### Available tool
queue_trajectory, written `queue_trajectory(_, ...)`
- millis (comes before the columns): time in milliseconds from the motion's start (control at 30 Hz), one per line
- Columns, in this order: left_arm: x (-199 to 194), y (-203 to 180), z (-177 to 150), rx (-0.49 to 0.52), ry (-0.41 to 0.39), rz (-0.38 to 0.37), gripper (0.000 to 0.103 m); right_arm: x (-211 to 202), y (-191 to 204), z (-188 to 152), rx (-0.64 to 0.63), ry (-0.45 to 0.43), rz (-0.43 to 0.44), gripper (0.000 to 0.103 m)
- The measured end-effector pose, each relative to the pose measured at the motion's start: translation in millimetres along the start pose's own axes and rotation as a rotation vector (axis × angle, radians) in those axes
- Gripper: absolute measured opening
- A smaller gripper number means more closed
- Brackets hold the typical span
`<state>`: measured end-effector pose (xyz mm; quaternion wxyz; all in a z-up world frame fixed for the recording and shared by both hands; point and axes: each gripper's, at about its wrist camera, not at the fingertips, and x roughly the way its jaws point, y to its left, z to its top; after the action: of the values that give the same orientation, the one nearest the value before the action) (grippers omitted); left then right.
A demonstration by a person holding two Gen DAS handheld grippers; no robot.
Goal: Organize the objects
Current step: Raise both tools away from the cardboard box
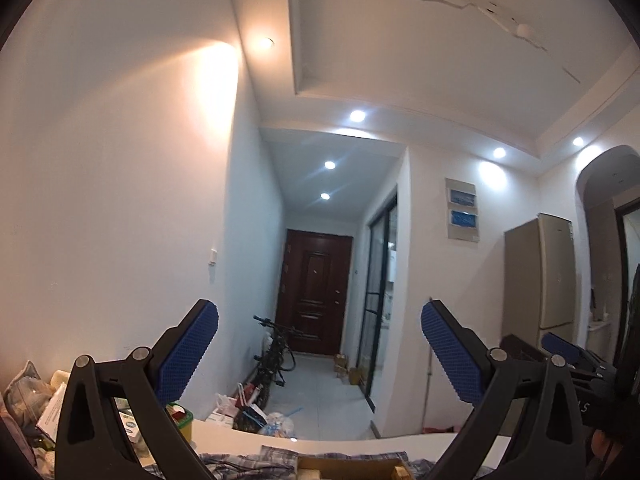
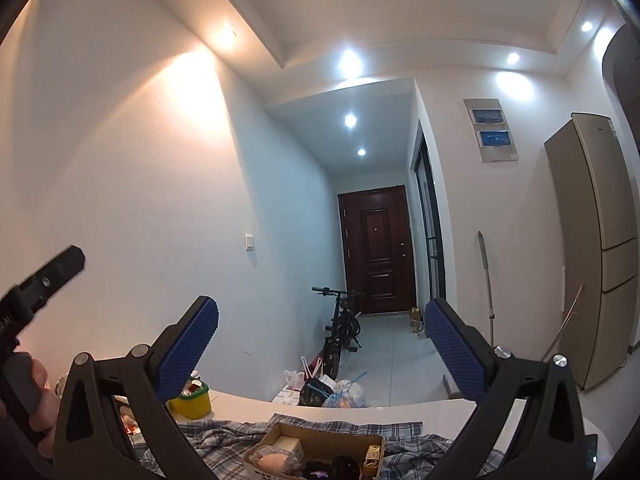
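The right gripper [image 2: 320, 344] was raised with jaws spread wide and empty, as was the left gripper [image 1: 319, 350]; below them an open cardboard box [image 2: 316, 446] of small items sat on a plaid cloth [image 2: 224, 436] on the white table [image 2: 400, 410]; a yellow tub [image 2: 194, 400] stood at the table's left; beyond, bags [image 2: 332, 388], a bicycle [image 2: 340, 328] and a dark door [image 2: 376, 248]
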<state>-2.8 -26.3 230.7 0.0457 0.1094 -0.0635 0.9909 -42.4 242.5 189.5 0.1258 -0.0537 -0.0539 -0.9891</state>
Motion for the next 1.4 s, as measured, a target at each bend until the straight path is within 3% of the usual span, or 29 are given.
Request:
queue_trajectory(133, -6, -5, 1, 0.013, 0.043, -0.048, 0.103, -9, 6, 2, -0.017, 0.016, 0.019, 0.103)
queue_trajectory(267, -15, -6, -2, 0.030, 0.070, -0.041, 0.103, -19, 13, -3, -0.046, 0.031, 0.027, 0.103)
queue_trajectory(533, -32, 0, -17, 0.034, 0.149, -0.050, 0.103, -24, 13, -14, -0.018, 0.148, 0.083, 0.103)
queue_trajectory(667, -34, 9, -26, 0.028, 0.177, -0.029, 0.103, -29, 20, -25, -0.055, 0.137, 0.066, 0.103)
queue_trajectory(1100, -48, 27, -94, 0.067, 0.291, -0.016, 0.103, -38, 19, -81, -0.032, 0.243, 0.031, 0.103)
queue_trajectory(1400, -35, 44, -123, 0.052, 0.387, -0.022, 0.103, -28, 18, -95, -0.061, 0.281, -0.013, 0.103)
